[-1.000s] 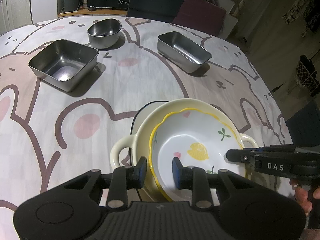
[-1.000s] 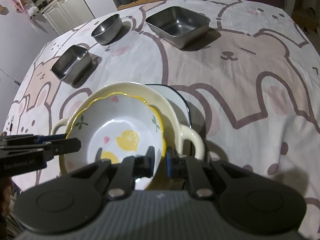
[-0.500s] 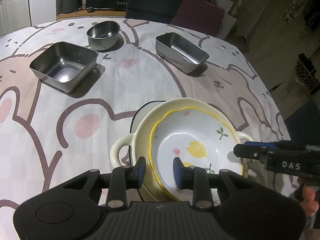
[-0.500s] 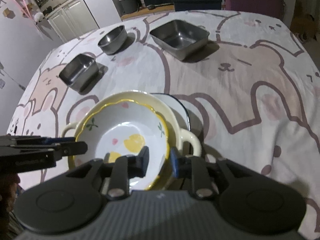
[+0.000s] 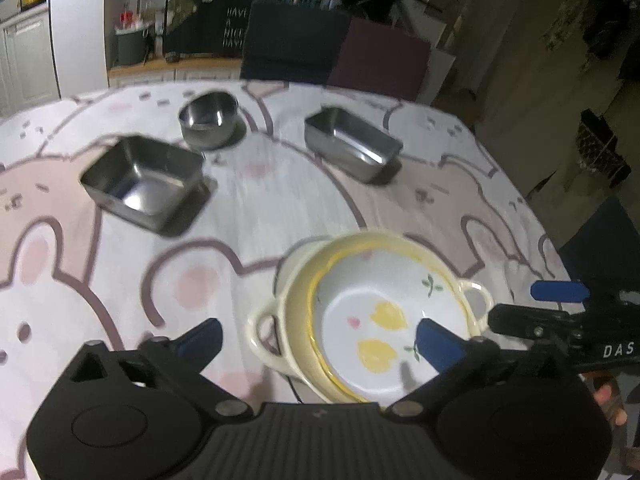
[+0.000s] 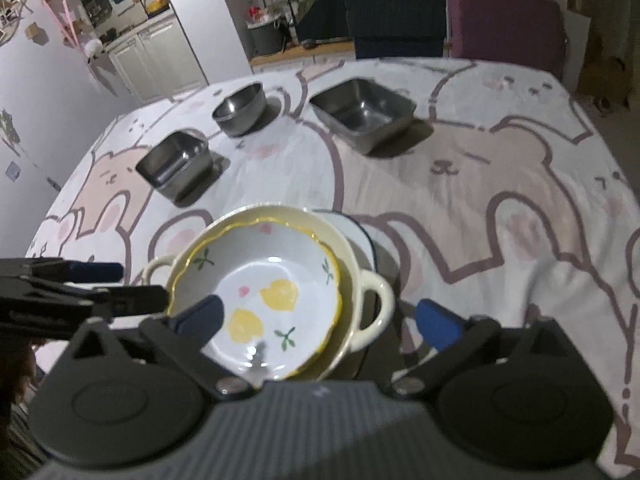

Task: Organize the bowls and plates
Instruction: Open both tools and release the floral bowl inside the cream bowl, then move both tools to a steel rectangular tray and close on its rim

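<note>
A white bowl with yellow rim and lemon print (image 5: 372,320) (image 6: 264,296) sits nested in a cream two-handled dish (image 5: 264,336) (image 6: 374,300), which rests on a white plate with a dark rim (image 6: 356,228). My left gripper (image 5: 320,340) is open and empty, raised above the stack's near edge. My right gripper (image 6: 320,316) is open and empty, above the stack's near side. Each gripper shows in the other's view, the right one (image 5: 560,312) and the left one (image 6: 80,284).
Three steel containers stand farther back on the bear-print tablecloth (image 5: 260,208): a square tin (image 5: 144,180) (image 6: 360,110), a round bowl (image 5: 208,120) (image 6: 240,108) and a rectangular tin (image 5: 352,148) (image 6: 176,164). Chairs (image 6: 504,16) stand beyond the far edge.
Both grippers have let go of the lemon bowl's rim, opened wide and pulled up and back. The bowl now rests in the cream dish.
</note>
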